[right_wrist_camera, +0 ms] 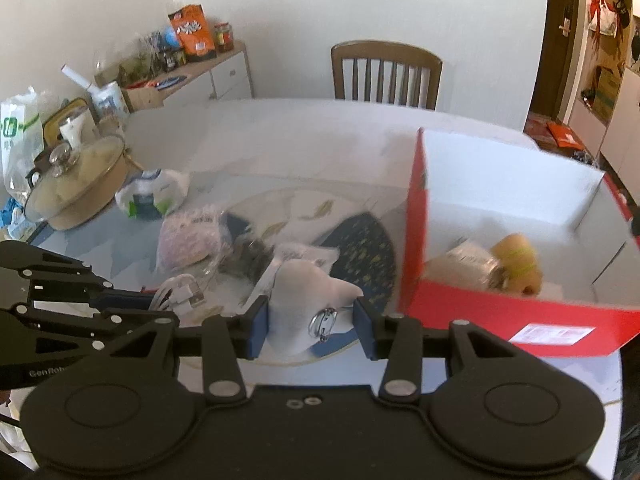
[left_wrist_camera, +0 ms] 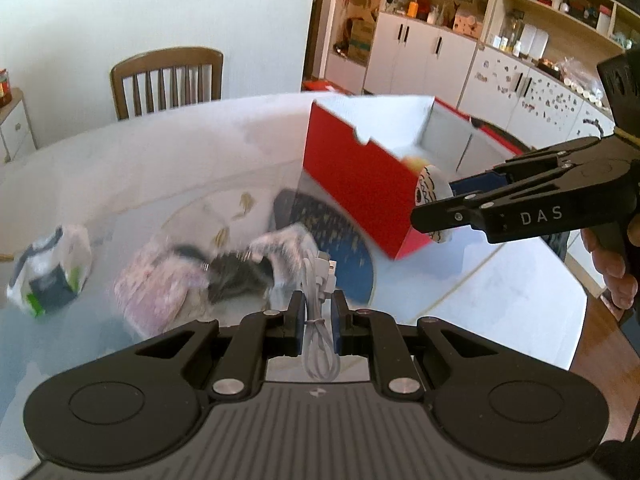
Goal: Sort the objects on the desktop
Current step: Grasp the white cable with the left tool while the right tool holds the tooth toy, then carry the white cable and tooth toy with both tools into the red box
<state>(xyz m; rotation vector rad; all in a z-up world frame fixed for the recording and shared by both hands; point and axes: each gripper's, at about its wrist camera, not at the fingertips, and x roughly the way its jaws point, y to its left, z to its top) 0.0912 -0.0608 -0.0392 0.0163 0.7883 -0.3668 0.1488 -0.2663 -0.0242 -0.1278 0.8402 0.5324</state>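
Left gripper (left_wrist_camera: pixel 316 312): my 2 blue pads are closed narrow on a bundled white cable (left_wrist_camera: pixel 316 300), pinched near its tie, so the coil hangs together and the plug ends stick out forward.

Right gripper (right_wrist_camera: pixel 312 322): its jaws stand at middle width around a round white badge (right_wrist_camera: pixel 310 308), gripped across its flat faces. The right wrist view shows the plain back with a metal pin; the left wrist view shows a cartoon face on the other side.

Red box (left_wrist_camera: pixel 356 176): open-topped, white inside, standing toward the desk's right edge. I judge it the sorting target, since a yellow plush toy (right_wrist_camera: pixel 516 260) and a clear packet (right_wrist_camera: pixel 472 260) already lie inside.

Where my held things are: both are lifted off the desk (right_wrist_camera: pixel 280 136). The badge hangs just outside the box's near red wall; the cable sits left of the box, above a heap.

Still to sort: a pink packet (right_wrist_camera: pixel 188 240), dark blurred items beside it, and a green-and-white tissue pack (right_wrist_camera: pixel 150 198) toward the desk's left side.

Room to move: the box mouth is wide and unobstructed from above. Its near wall stands tall, so each load probably needs to rise over the rim.

Risk: my 2 tools are close together, so I would take turns.
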